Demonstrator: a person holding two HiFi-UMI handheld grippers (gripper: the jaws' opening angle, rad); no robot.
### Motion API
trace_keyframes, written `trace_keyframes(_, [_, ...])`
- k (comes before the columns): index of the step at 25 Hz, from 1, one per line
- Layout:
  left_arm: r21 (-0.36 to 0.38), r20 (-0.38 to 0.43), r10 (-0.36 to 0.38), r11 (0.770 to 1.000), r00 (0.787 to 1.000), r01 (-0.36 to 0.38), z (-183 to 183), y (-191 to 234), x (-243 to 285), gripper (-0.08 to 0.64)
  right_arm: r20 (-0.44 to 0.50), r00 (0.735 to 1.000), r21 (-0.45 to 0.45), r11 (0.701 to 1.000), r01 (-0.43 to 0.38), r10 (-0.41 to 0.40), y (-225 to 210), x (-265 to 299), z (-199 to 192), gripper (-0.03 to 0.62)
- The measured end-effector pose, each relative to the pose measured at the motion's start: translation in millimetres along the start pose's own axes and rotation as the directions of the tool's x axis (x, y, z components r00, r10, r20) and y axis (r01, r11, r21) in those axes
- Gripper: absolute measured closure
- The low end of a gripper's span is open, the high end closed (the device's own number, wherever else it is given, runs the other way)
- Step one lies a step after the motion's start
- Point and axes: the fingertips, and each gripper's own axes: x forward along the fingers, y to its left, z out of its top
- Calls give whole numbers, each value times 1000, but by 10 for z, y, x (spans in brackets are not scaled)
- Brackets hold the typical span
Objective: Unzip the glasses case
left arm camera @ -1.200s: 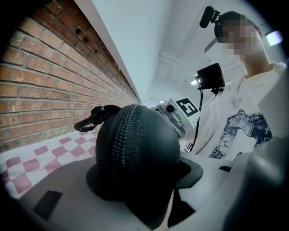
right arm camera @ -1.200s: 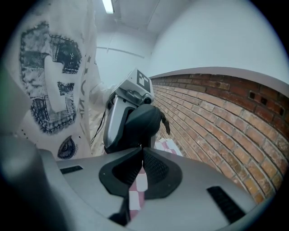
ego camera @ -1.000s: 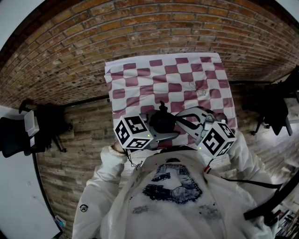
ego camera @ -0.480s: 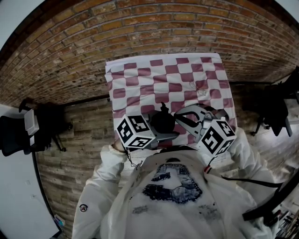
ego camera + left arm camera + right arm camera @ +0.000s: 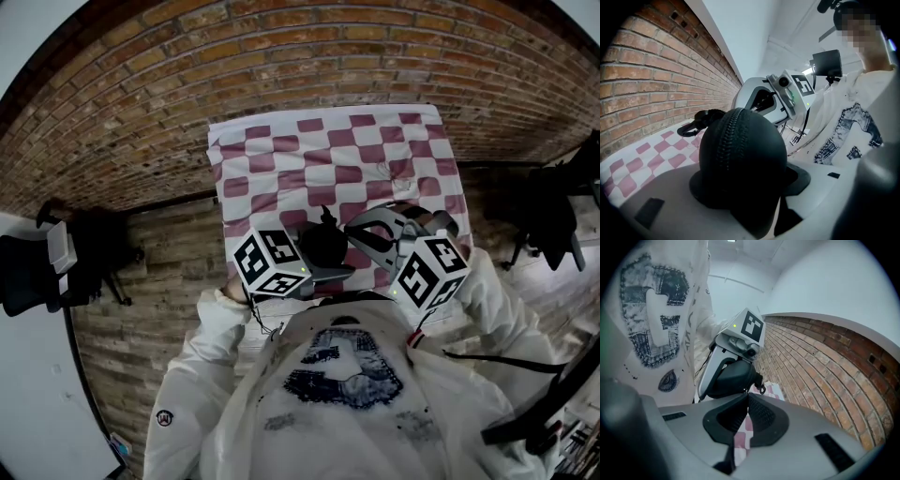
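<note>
The case (image 5: 740,159) is a black rounded shell. It looks light and stiff, not fragile, but perhaps a little slippery on its curved ends. It is held in the air above the 6 o'clock edge of the checked cloth (image 5: 281,150). The zip (image 5: 727,140) runs over its top, and a loop (image 5: 693,125) hangs at 10 o'clock. The left gripper (image 5: 750,183) clamps the shell across its width, which seems a firm hold. The right gripper (image 5: 744,401), at 3 o'clock of the case, has its jaws fully together at the shell. Whether they pinch the small pull is unclear, but the pull is the place to take.
</note>
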Motion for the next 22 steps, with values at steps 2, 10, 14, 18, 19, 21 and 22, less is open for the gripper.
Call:
trace_keyframes(2, [3, -13, -1, 1000, 1000, 1, -16, 3, 10, 301, -7, 1000, -10, 1000, -4, 4, 0, 3, -5, 577])
trace_keyframes(10, [-11, -57, -23, 1000, 998, 23, -93, -18, 43, 301, -38, 999, -66, 998, -20, 18, 10, 28, -1, 577])
trace_keyframes(14, [-13, -72, -29, 1000, 997, 28, -117, -24, 52, 301, -49, 998, -83, 996, -32, 28, 12, 38, 1, 577])
trace_keyframes(18, [-13, -65, -31, 999, 997, 31, -126, -34, 48, 299, -43, 999, -73, 997, -26, 23, 20, 42, 14, 577])
trace_keyframes(19, [-12, -59, -32, 999, 998, 31, -123, -35, 43, 299, -35, 999, -56, 998, -25, 23, 22, 40, 19, 577])
trace_keyframes(21, [-9, -50, -31, 999, 998, 31, -121, -43, 41, 299, -16, 999, -12, 999, -30, 30, 31, 32, 25, 575])
trace_keyframes(22, [-8, -46, -30, 1000, 998, 30, -119, -48, 42, 299, -5, 999, 11, 999, -34, 35, 35, 22, 26, 575])
